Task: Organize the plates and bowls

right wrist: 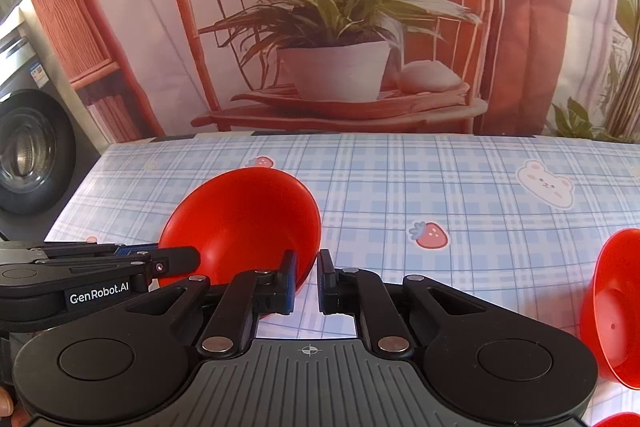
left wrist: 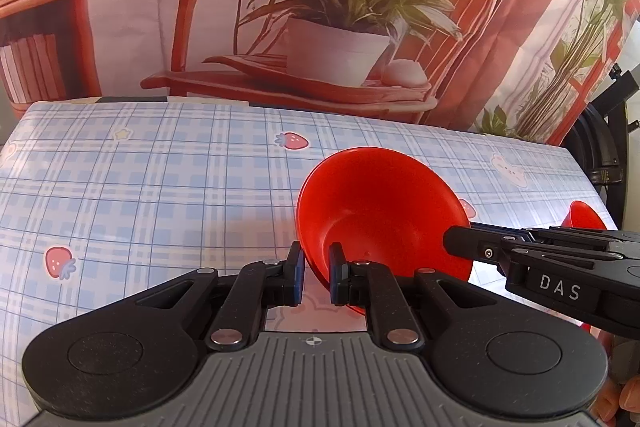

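While tilted, bowl (left wrist: 380, 211) (red) spans both hand-held grippers.

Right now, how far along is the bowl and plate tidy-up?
Done: nothing visibly stacked yet. In hand: one red bowl, its rim pinched by the left hand-held gripper on one side and, it seems, the right hand-held gripper on the other. Left: a second red bowl sits apart on the checked tablecloth, not yet joined; no plates in view.
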`<state>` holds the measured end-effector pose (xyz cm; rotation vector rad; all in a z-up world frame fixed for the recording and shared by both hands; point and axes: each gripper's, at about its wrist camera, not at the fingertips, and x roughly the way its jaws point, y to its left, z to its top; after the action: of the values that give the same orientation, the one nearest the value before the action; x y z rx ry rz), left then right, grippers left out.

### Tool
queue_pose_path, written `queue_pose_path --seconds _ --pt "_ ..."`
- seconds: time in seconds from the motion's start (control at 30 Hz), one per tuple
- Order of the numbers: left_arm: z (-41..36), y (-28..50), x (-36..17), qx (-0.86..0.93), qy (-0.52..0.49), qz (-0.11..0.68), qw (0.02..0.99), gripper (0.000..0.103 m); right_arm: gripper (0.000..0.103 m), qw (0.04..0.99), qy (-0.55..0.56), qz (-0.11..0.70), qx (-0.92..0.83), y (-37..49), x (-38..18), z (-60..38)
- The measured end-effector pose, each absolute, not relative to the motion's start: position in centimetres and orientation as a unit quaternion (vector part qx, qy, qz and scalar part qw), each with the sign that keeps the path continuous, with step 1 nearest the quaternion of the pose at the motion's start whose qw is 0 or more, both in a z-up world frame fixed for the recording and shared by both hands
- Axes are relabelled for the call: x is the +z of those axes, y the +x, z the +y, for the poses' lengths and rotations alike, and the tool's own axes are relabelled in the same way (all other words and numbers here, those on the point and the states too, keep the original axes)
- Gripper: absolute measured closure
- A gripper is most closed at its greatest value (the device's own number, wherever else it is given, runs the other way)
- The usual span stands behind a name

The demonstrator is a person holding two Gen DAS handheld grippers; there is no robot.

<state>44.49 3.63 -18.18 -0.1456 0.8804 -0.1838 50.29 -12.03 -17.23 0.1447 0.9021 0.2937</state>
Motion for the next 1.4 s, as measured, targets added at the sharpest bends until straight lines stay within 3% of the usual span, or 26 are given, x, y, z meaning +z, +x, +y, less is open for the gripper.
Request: queue_pose_path --seconds 0.67,1.4 --pt "-2.2 39.7 -11.1 -0.131 -0.005 0.383 0.915 0.09 0.094 0.924 0.126 0.345 0.107 42.2 -10.9 -18.6" --pt "-9.3 35.2 -12.0 -0.175 0.022 0.4 0.899 0.089 0.094 0.933 0.165 0.314 0.054 33.2 -12.1 -26.1"
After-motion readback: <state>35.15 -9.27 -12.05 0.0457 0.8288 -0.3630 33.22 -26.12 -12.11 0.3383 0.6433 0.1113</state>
